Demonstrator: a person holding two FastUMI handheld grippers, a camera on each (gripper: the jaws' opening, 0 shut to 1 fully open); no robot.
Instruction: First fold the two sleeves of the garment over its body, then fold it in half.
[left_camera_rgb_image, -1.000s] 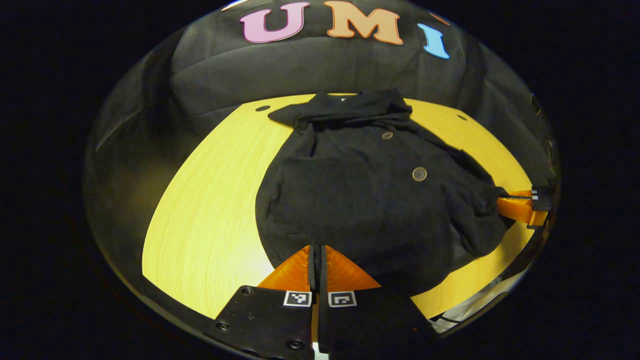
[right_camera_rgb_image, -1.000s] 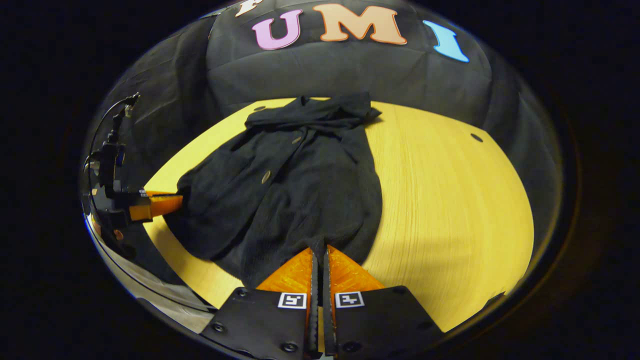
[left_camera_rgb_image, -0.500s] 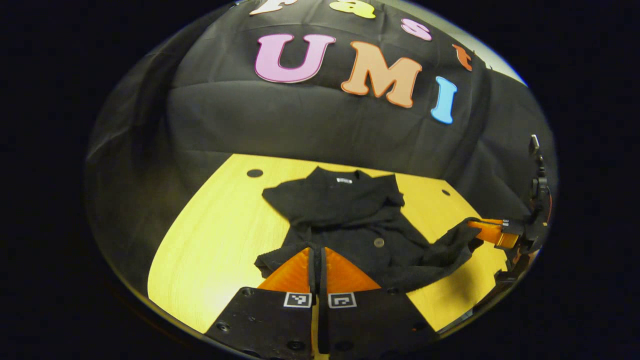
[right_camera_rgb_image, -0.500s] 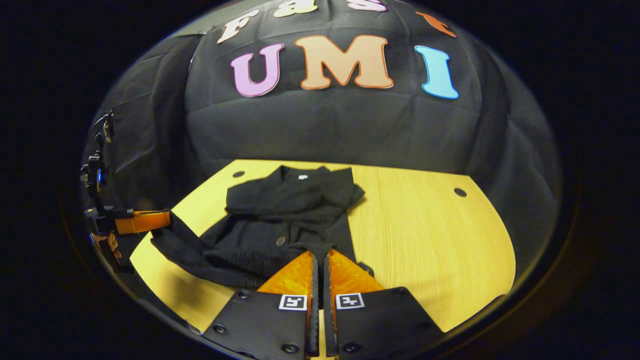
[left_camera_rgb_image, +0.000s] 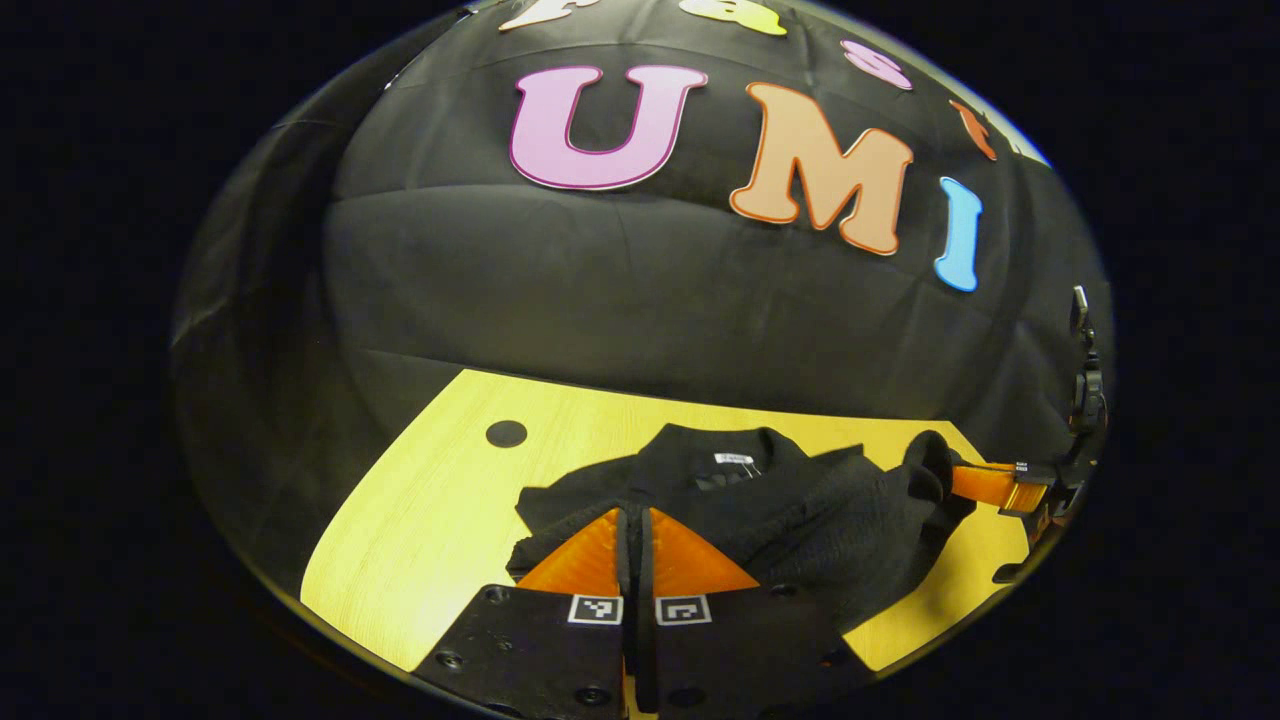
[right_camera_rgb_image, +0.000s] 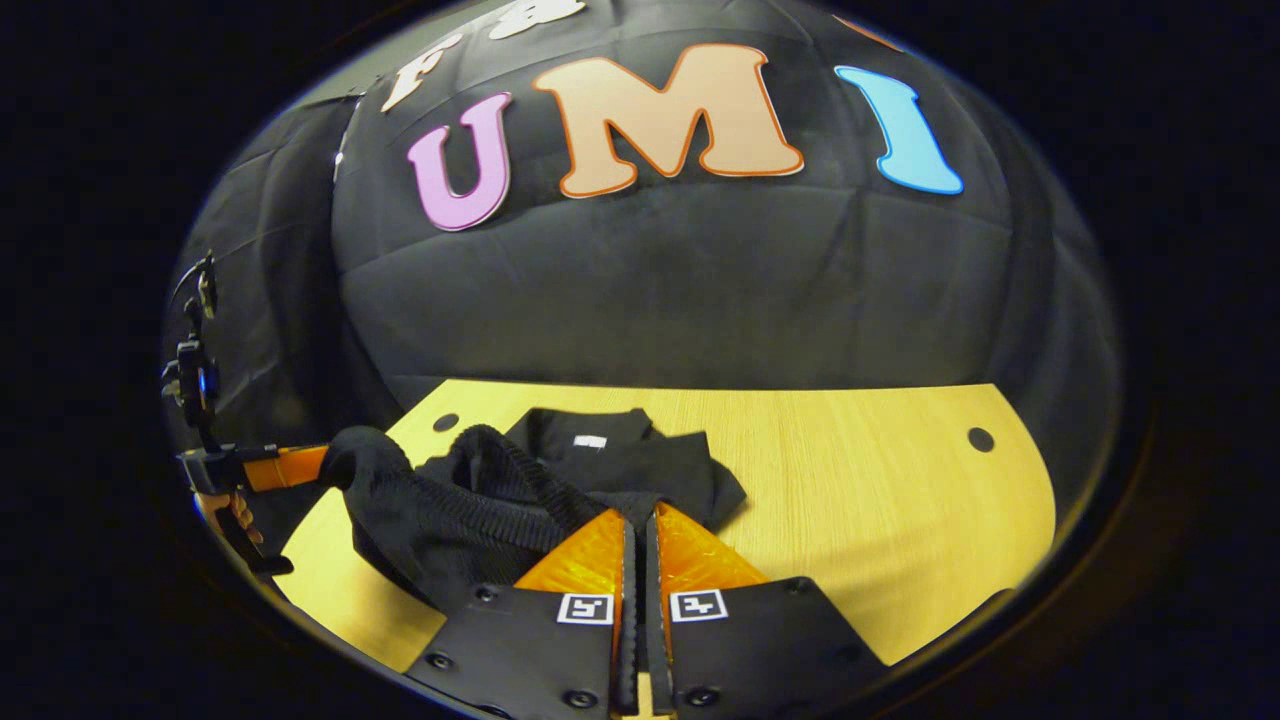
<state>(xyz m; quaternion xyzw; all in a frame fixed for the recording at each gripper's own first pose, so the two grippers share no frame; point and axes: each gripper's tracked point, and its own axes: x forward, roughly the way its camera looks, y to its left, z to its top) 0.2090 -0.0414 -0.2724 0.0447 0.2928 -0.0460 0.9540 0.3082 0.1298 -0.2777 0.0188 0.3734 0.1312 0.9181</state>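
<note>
A black knitted garment (left_camera_rgb_image: 800, 510) lies on the yellow wooden table (left_camera_rgb_image: 430, 510), its collar with a small white label (left_camera_rgb_image: 735, 458) toward the booth wall. My left gripper (left_camera_rgb_image: 633, 512) is shut on one corner of the hem. My right gripper (right_camera_rgb_image: 637, 512) is shut on the other corner. Both hold the hem raised over the garment's upper part, so the cloth sags in a thick roll (right_camera_rgb_image: 440, 500) between them. The right gripper (left_camera_rgb_image: 960, 482) shows at the right edge of the left gripper view. The left gripper (right_camera_rgb_image: 315, 462) shows at the left of the right gripper view, with a hand below it.
The black cloth wall stands close behind the table's far edge. Round holes (right_camera_rgb_image: 980, 438) (left_camera_rgb_image: 506, 433) sit in the tabletop near its back corners. Bare wood (right_camera_rgb_image: 880, 510) stretches to the right of the garment in the right gripper view.
Both grippers have lifted the hem off the near part of the table and carried it toward the collar. The garment's lower half now hangs bunched over its upper half.
</note>
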